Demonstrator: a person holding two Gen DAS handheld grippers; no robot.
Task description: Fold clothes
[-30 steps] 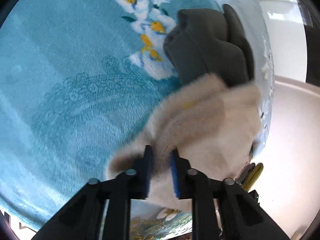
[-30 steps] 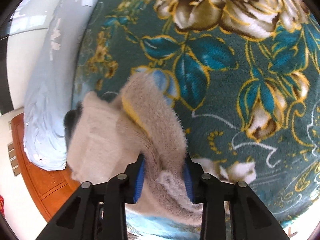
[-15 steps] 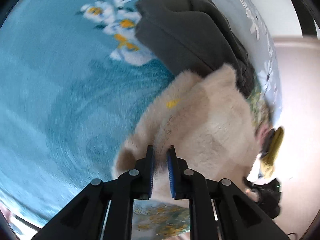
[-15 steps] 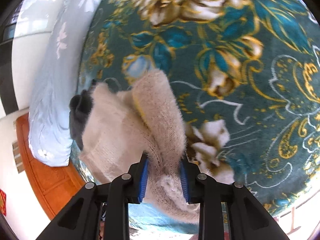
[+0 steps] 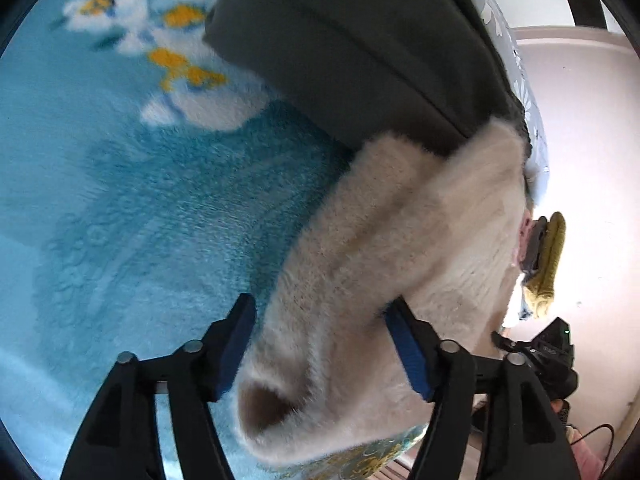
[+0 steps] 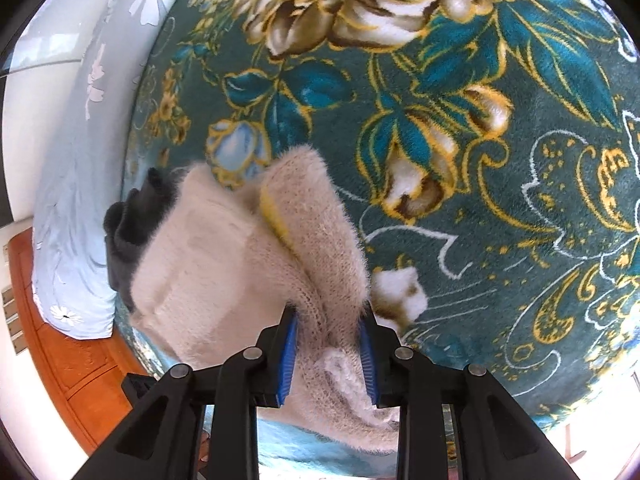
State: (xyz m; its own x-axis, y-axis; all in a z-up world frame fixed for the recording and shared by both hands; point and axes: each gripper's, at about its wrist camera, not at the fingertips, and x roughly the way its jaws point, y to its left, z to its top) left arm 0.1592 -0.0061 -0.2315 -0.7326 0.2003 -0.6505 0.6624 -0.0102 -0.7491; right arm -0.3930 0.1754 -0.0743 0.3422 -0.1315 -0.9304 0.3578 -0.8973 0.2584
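- Sweater (image 5: pixel 404 248): cream, fluffy knit, folded into a bundle. Lies on the blanket (image 6: pixel 460 128) at the bed's edge, its far end against the grey garment (image 5: pixel 360 40). Judged placed there to begin a stack of folded pieces.
- Grey garment: dark, folded, beyond the sweater and partly under its far end; in the right view it shows just left of the sweater (image 6: pixel 224 264).
- Left tool (image 5: pixel 324 344): jaws spread wide to either side of the sweater's near end, blue pads apart from each other, the left pad clear of the knit; gripping nothing. Judged a release, the bundle being set down.
- Right tool (image 6: pixel 328 356): jaws drawn in on a thick fold of the sweater, knit bulging between the pads. Judged held to steady the bundle while the other side lets go.
- Blanket: plush, teal with gold flowers under the sweater, pale blue to its left in the left view.
- Pillow (image 6: pixel 76 184): pale blue, daisy print, beyond the grey garment.
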